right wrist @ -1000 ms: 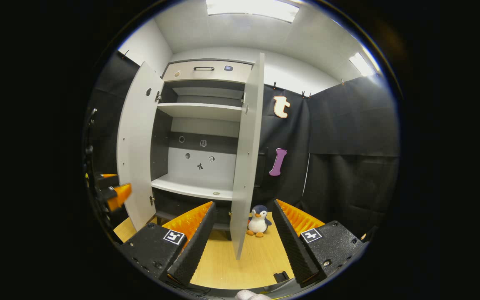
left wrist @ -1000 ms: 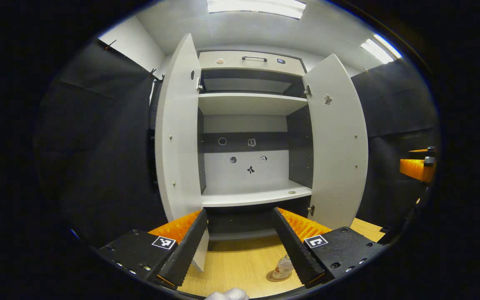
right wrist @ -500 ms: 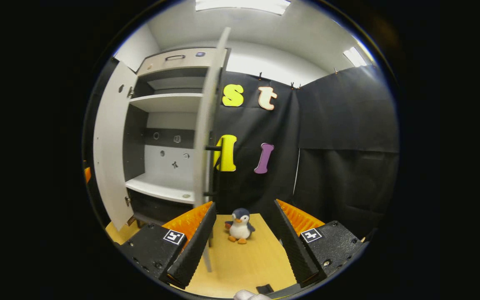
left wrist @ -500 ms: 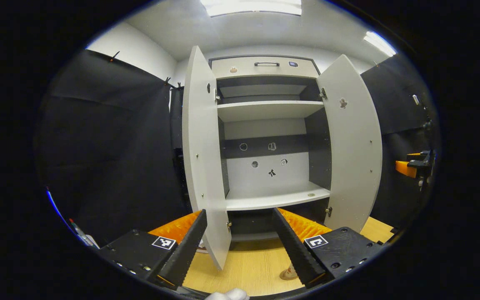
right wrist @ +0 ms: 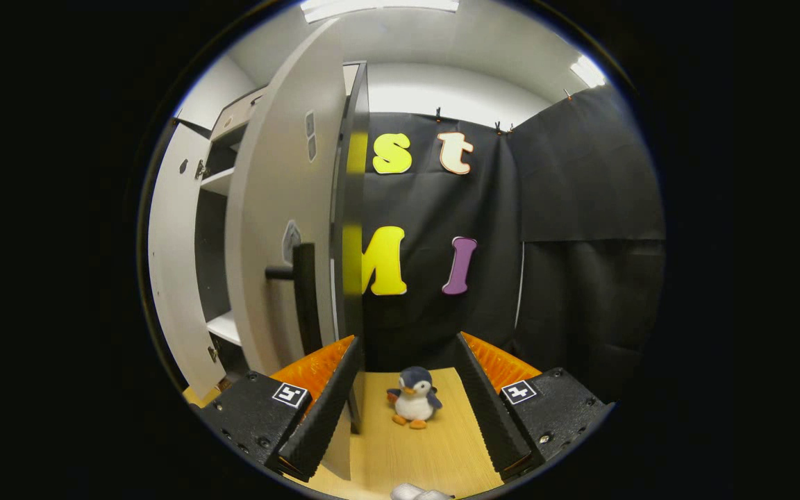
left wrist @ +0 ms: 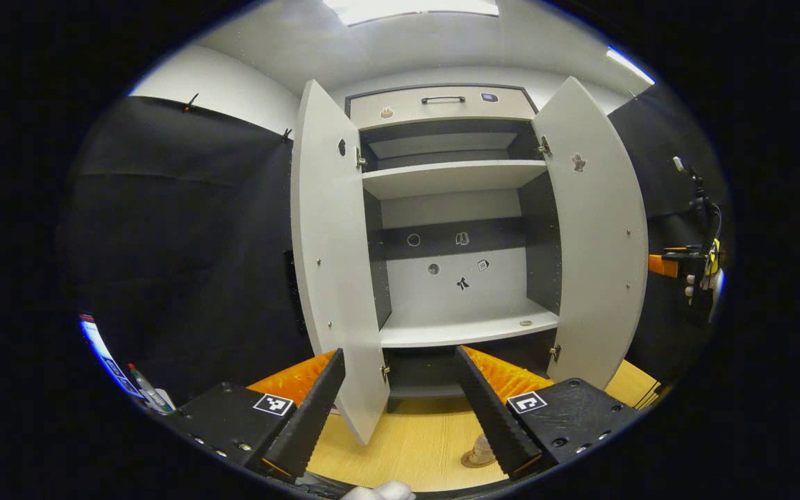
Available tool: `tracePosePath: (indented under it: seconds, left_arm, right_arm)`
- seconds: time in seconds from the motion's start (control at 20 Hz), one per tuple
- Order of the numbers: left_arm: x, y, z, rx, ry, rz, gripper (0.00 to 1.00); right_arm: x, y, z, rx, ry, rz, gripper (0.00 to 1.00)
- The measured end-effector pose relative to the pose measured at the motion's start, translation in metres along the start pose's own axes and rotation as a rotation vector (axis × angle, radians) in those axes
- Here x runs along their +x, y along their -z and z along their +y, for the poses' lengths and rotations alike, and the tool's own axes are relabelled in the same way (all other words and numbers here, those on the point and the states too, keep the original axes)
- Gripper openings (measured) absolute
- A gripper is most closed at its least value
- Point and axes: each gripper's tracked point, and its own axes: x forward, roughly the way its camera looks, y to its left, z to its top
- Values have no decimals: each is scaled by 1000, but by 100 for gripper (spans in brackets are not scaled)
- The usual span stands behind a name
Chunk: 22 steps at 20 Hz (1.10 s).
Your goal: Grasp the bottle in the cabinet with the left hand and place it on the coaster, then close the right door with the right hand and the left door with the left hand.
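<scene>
Both claws gape wide, empty; right door stands upright, swung open, its handle vertical.

The right gripper swung rightward past the edge of the cabinet's right door, so that the door's outer face and dark handle came into the right gripper view and the penguin toy slid between its fingers. In the left gripper view the cabinet drifted right, the bottle on the coaster slipped mostly behind a finger, and the right gripper receded toward the right edge.
</scene>
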Motion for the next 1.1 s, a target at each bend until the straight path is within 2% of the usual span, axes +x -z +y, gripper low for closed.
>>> tracePosePath:
  seconds: [0.4, 0.6, 1.1]
  left_arm:
    - [-5, 5, 1, -30, -83, 29, 96]
    - [-11, 12, 7, -46, -128, 45, 96]
    - [-19, 21, 37, -21, -136, 51, 96]
  right_arm:
    - [10, -11, 12, -81, -83, -7, 83]
    - [9, -5, 28, -45, -150, 30, 83]
    - [7, -1, 99, -54, -188, 31, 83]
